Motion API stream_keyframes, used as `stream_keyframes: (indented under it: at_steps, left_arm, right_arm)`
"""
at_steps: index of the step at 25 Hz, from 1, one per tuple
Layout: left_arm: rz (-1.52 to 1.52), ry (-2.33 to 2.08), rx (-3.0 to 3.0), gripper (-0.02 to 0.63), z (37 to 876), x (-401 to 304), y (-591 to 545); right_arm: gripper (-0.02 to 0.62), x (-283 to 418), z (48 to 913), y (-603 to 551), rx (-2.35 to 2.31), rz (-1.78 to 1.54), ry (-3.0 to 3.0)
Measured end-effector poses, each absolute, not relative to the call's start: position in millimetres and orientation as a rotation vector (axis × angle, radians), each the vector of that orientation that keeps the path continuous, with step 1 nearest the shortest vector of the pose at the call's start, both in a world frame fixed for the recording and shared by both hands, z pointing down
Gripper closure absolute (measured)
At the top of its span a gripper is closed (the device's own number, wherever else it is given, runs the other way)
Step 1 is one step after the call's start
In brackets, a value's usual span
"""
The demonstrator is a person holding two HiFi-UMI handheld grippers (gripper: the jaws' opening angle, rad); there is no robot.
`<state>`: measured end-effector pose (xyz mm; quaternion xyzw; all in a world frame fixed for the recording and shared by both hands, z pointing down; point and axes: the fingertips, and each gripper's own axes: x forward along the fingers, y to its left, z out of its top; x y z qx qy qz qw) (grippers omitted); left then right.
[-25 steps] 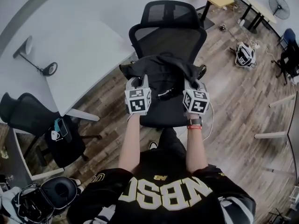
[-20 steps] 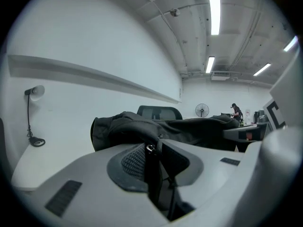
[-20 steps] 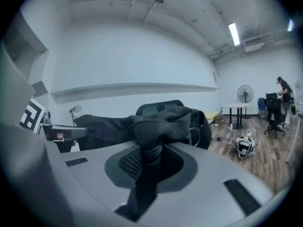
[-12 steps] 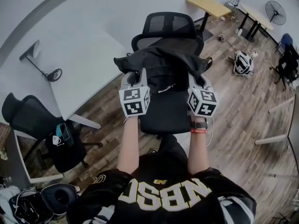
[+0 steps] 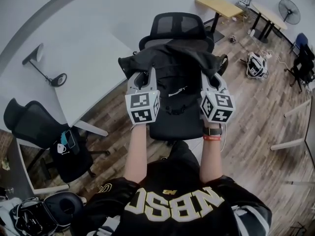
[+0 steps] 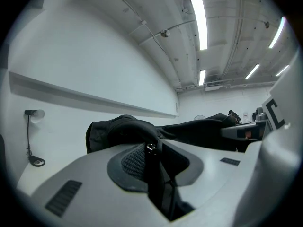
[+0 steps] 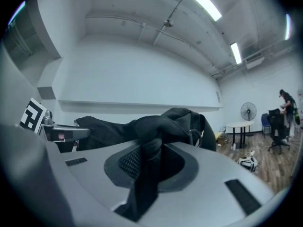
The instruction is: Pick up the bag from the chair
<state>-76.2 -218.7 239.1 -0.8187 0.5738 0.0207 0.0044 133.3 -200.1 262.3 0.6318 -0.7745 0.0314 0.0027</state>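
Note:
A black bag hangs stretched between my two grippers, lifted above the seat of the black office chair. My left gripper is shut on the bag's left side, with a black strap pinched between its jaws. My right gripper is shut on the bag's right side, where bunched black fabric fills the jaws. The bag rises ahead of the left gripper, and the bag bulges ahead of the right one. The chair's mesh back stands behind the bag.
A white table with a desk lamp is at the left. A second black chair stands at lower left. Wooden desks, a fan and a helmet-like object on the wood floor are at the right.
Both grippers have risen with the bag, lifting it off the seat and up toward the chair's back. The bag has spread wider between them.

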Motion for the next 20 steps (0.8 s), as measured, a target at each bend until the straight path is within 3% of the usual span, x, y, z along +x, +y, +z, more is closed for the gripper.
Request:
stream_keyframes:
  at_steps: [20]
  left_arm:
    - [0.110,1.768,-2.600,0.515,243.5,-62.3,-238.7]
  right_arm:
    - [0.532,145.4,268.6,-216.3,1.969,0.093,-2.397]
